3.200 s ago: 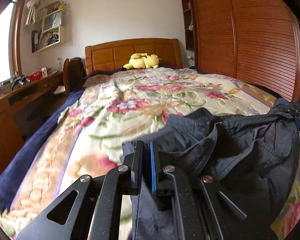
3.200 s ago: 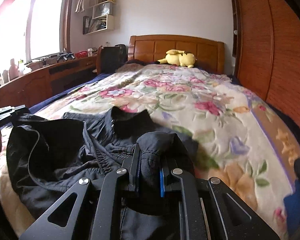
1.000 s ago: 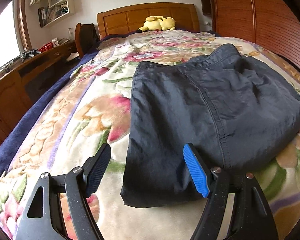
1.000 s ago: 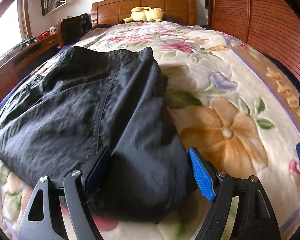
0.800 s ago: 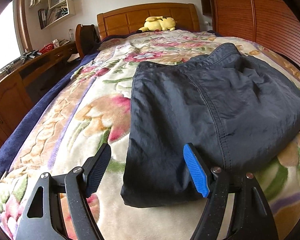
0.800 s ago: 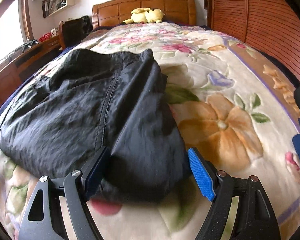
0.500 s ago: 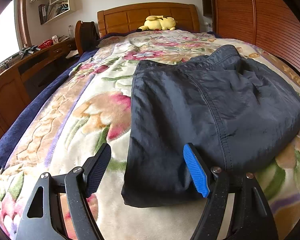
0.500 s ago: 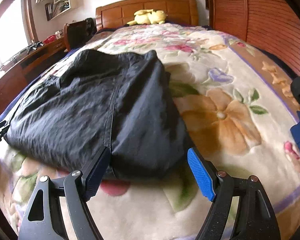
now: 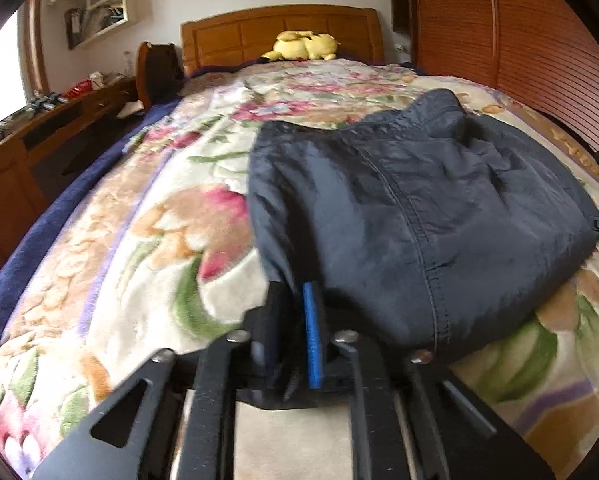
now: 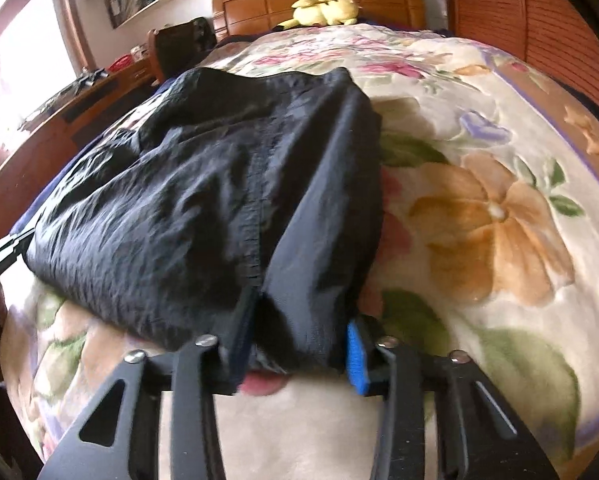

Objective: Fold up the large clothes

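Both tools share one build. The left gripper (image 9: 295,320) is matte black, its surface faintly speckled, with flat linkage bars running forward to two narrow fingers; round silver screw heads mark each pivot, and a triangular cut-out pierces the outer left bar. One finger carries a bright blue ribbed pad (image 9: 312,336), the other a dark pad (its colour hard to judge in the blur). The right gripper (image 10: 299,344) has the same black bars, silver pivot screws and triangular cut-out, with a vivid blue pad (image 10: 357,360) on its right finger and a dark navy-looking pad (image 10: 241,354) on its left one.
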